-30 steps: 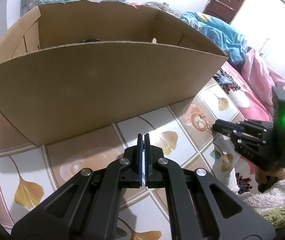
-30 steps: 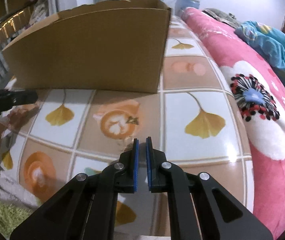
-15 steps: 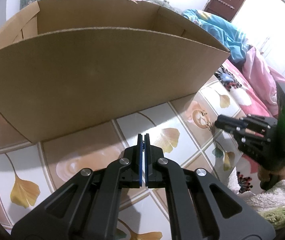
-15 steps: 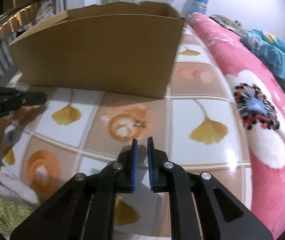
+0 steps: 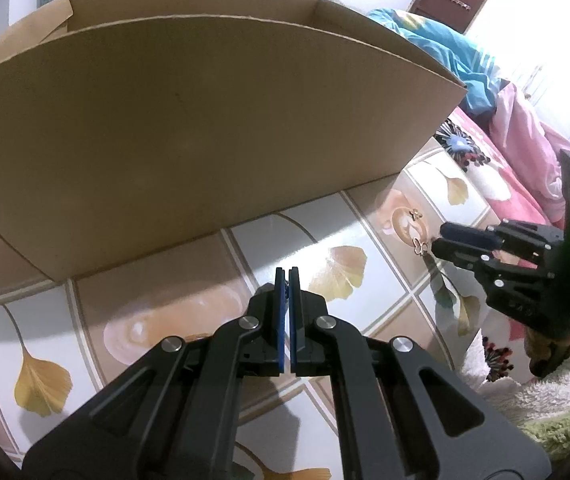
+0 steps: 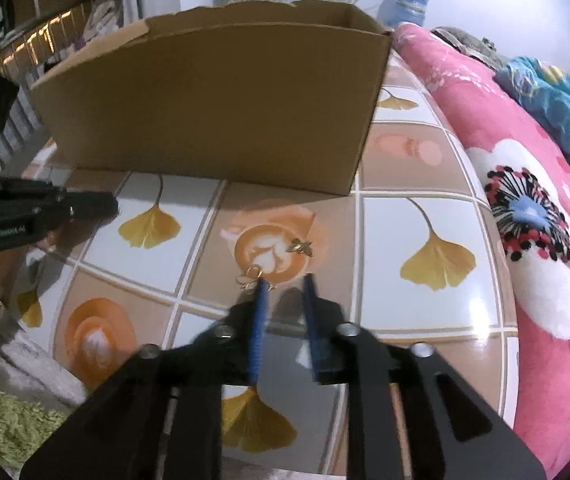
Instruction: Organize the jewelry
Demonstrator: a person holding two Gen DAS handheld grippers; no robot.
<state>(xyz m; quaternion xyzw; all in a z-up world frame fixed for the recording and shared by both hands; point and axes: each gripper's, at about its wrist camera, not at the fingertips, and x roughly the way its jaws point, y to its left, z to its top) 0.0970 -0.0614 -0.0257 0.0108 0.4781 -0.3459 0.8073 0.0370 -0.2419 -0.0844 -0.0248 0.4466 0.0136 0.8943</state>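
Two small gold earrings lie on the tiled tabletop in front of a brown cardboard box (image 6: 221,108). One earring (image 6: 300,246) sits on a latte-art tile; the other (image 6: 254,279) lies just left of my right gripper's left fingertip. My right gripper (image 6: 285,286) is open and empty, low over the table between the two earrings. In the left wrist view both earrings show, one (image 5: 416,213) farther off, one (image 5: 420,245) at the right gripper's tips (image 5: 443,238). My left gripper (image 5: 287,276) is shut and empty, in front of the box (image 5: 205,140).
A pink floral blanket (image 6: 525,208) covers a bed along the table's right edge. A green shaggy rug (image 6: 1,412) lies at the near left below the table. The left gripper (image 6: 97,206) shows at the left in the right wrist view.
My right gripper has opened and moved forward and down to the earrings. My left gripper has stayed shut and dropped slightly, so the box's inside is out of sight.
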